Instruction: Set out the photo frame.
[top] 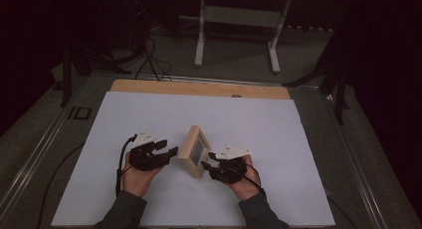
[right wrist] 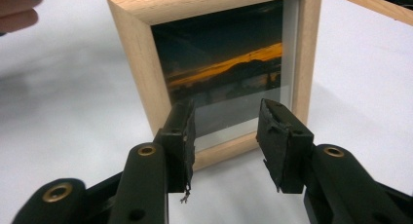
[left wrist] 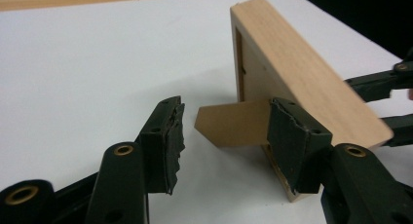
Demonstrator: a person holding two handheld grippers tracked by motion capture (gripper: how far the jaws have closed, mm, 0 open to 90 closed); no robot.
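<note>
Here one wooden picture frame (top: 193, 151) stands upright near the middle of the white table (top: 278, 139), propped on one back stand (left wrist: 234, 122). Two grippers flank it: the left gripper (top: 169, 150) and right gripper (top: 207, 161), both with jaws apart, gripping nothing.

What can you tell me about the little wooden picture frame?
The picture frame has a pale wood border around glass over a dark sunset photo. It stands upright on the white table, propped by a brown fold-out stand on its back. It stands between the two grippers; both have open fingers and neither grips it.
</note>
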